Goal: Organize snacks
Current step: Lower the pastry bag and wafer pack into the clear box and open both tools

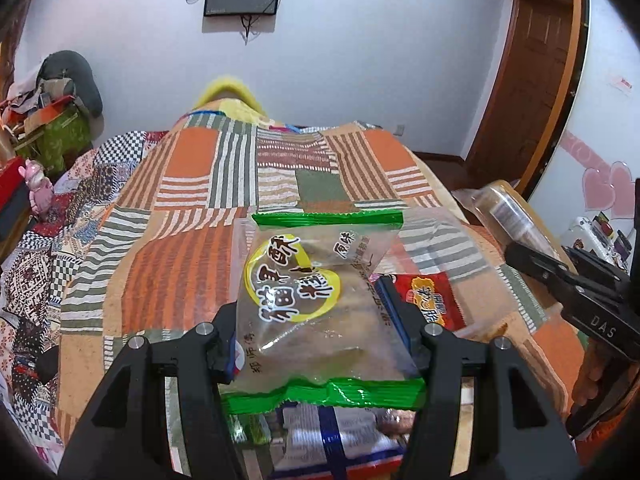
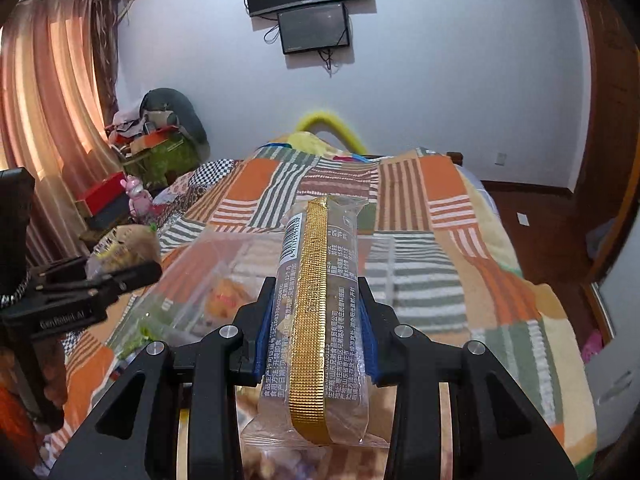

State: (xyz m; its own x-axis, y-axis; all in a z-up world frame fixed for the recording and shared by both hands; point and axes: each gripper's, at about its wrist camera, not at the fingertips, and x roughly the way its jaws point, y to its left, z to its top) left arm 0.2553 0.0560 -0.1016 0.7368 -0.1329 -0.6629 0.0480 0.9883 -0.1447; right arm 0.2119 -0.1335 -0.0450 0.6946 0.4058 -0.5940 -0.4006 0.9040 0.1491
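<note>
Above the bed with its orange, green and white striped patchwork blanket (image 1: 192,208), 2 black grippers are held up in the air, each with a snack.

The left gripper (image 1: 320,344) has its blue pads pressed on both side edges of a flat clear snack bag with green crimped ends and a yellow ring on the front (image 1: 320,292). The bag sits right between the 2 fingers and sticks out past the tips, with 1 green end near the camera and the other far from it. Its jaws are part way closed, squeezing the bag.

The right gripper (image 2: 316,332) holds a long clear snack pack with a gold ribbed strip down its middle (image 2: 316,304). The pack lies along the fingers, pointing away, and the blue pads touch both of its sides. These jaws are narrow.

Below both snacks lies a clear plastic box (image 2: 224,264) on the blanket, with a red snack packet (image 1: 430,296) inside.
</note>
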